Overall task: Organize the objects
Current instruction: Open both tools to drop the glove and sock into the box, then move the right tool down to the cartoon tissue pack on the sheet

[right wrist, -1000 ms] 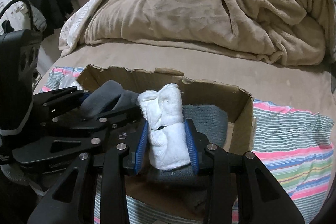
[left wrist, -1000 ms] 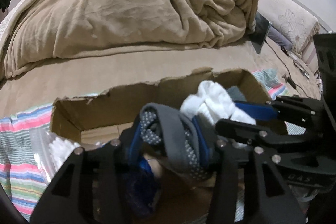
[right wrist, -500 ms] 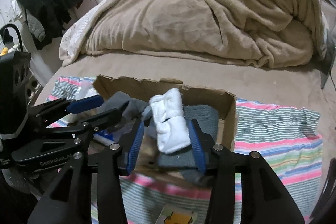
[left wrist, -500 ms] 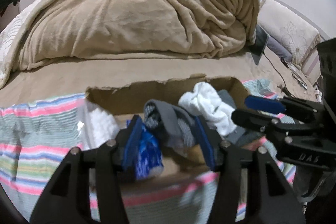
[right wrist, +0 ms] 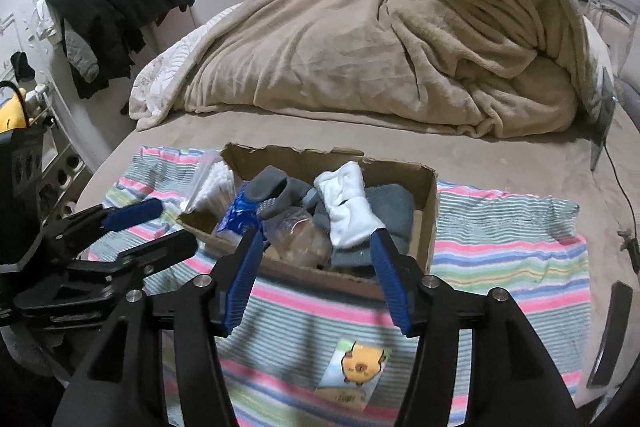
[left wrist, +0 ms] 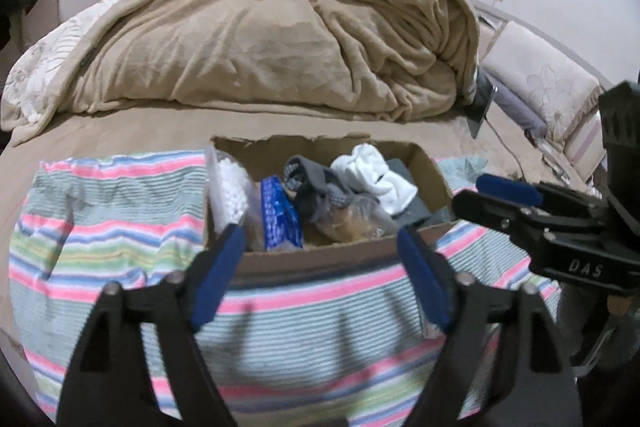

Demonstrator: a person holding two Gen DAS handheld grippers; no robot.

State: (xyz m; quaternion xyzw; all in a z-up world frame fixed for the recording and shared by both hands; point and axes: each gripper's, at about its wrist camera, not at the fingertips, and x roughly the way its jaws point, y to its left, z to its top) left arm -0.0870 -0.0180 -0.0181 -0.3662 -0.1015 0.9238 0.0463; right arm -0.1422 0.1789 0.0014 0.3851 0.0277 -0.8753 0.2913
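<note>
I held both grippers wide apart and empty, left gripper (left wrist: 320, 247) and right gripper (right wrist: 316, 251), just short of the cardboard box (right wrist: 424, 223) on the striped towel (right wrist: 500, 247). White socks (right wrist: 348, 203) and grey socks (left wrist: 316, 187) lay inside. Withdrawing cleanly probably meant lifting straight, clear of the rim.

both wrist views face the bed (from its foot, side by side), sharing the cardboard box (left wrist: 430, 171) (right wrist: 428, 203).

Cardboard box (right wrist: 428, 211) sits on striped cloth (right wrist: 512, 259), cloth on bed. In box, L to R: bag of swabs (left wrist: 230, 187), packet (left wrist: 278, 213), sock (left wrist: 316, 187), rolled socks (right wrist: 348, 203). Blanket (right wrist: 380, 59) heaped behind box. Card (right wrist: 354, 371) on cloth in front.
</note>
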